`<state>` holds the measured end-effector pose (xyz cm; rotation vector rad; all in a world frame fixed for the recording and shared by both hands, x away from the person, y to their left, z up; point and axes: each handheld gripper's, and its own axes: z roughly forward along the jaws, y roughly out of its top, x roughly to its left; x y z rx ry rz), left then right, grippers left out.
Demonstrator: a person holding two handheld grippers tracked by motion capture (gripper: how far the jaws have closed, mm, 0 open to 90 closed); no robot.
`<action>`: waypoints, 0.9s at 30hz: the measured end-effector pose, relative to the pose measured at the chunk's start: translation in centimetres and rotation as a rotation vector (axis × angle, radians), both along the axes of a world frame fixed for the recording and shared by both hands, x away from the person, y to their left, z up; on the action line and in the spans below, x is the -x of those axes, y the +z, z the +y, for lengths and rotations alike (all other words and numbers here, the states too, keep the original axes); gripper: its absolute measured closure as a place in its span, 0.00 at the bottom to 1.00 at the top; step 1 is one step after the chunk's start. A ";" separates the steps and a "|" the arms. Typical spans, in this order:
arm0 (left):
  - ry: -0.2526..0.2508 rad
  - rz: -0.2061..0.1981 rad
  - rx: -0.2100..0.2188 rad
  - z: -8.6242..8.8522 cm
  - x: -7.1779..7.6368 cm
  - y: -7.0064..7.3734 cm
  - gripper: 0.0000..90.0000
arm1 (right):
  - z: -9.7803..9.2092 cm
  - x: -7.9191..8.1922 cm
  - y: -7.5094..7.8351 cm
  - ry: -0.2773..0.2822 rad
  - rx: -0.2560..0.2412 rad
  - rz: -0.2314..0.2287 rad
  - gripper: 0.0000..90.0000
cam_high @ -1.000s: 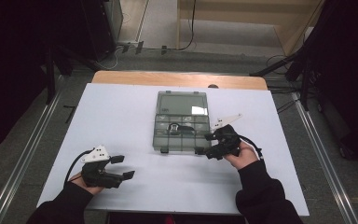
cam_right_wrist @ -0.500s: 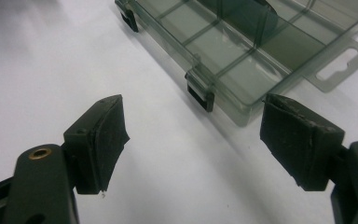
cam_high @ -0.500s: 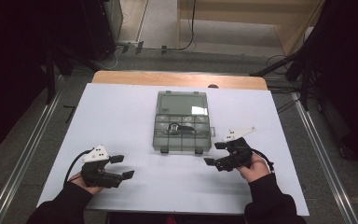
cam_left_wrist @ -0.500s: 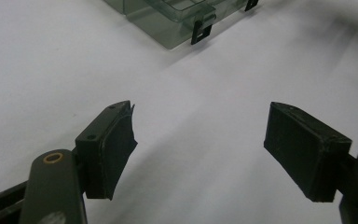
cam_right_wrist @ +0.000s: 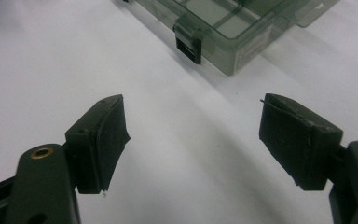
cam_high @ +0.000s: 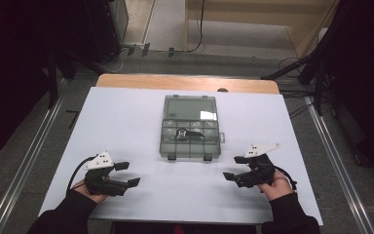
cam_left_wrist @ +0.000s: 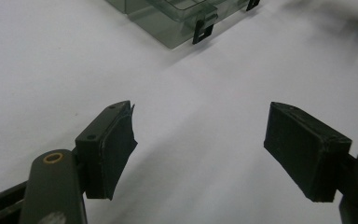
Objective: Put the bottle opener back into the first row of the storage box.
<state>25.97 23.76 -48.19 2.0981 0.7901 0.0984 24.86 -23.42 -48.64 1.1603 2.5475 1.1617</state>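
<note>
Closed grey box at the centre of the white table, latches on its near edge. Left gripper rests near-left of the box, jaws apart, holding nothing. Right gripper rests near-right of it, jaws apart, likewise unloaded.

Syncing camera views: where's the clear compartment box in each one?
High view: the compartment box sits centre, on the white table, beyond both grippers.
Left gripper view: top edge, right of centre, a near corner of it.
Right gripper view: top right, beyond the open jaws.
Shared landmark: the black latch on the box's front edge.
</note>
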 end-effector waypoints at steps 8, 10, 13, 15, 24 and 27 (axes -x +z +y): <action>0.003 -0.001 -0.006 0.0 0.0 -0.1 0.27 | -1.1 0.8 -0.6 -0.025 -0.020 0.008 0.27; 0.005 -0.003 -0.004 0.0 0.0 -0.1 0.27 | -1.3 0.9 -0.7 -0.030 -0.020 0.009 0.27; 0.007 -0.004 -0.006 0.0 0.0 -0.1 0.27 | -1.5 1.0 -1.0 -0.032 -0.020 0.008 0.27; 0.006 -0.003 -0.005 0.0 0.0 -0.1 0.27 | -1.6 0.9 -1.1 -0.033 -0.021 0.010 0.27; 0.006 -0.001 -0.006 0.0 0.0 -0.1 0.27 | -1.9 0.6 -1.4 -0.044 -0.027 0.014 0.27; 0.007 -0.001 -0.005 0.0 0.0 -0.1 0.27 | -1.9 0.6 -1.4 -0.046 -0.027 0.018 0.27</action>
